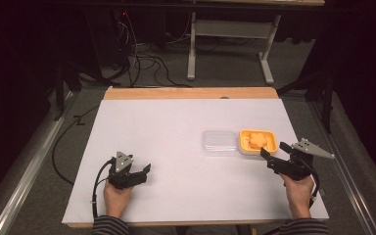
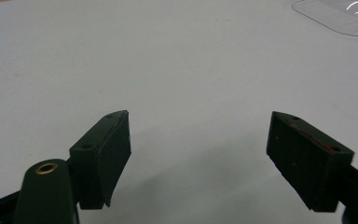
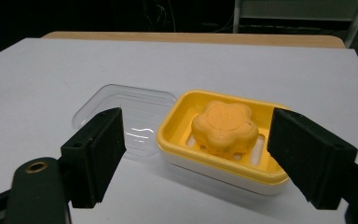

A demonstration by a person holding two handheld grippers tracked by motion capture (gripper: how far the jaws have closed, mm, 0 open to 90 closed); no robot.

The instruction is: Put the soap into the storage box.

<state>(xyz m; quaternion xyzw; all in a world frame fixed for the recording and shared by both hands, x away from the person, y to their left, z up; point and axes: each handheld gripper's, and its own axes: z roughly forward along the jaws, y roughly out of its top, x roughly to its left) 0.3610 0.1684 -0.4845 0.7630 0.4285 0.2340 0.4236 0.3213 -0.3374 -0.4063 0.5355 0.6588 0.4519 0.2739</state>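
The yellow soap dish (image 1: 258,142) lies with its long axis across the table (image 1: 166,147), flower-shaped soap (image 3: 224,125) inside. Both the left gripper (image 2: 198,158) and the right gripper (image 3: 193,156) hold their jaws wide apart, empty.

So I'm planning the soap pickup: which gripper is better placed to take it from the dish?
Probably the right gripper: it's open beside the dish, framing the soap. The left gripper is farther off.

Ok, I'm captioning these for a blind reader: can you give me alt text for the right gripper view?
An orange flower-shaped soap sits in an open yellow soap dish on a white table, framed by the open black jaws of the right hand-held gripper. A clear lid lies beside the dish.
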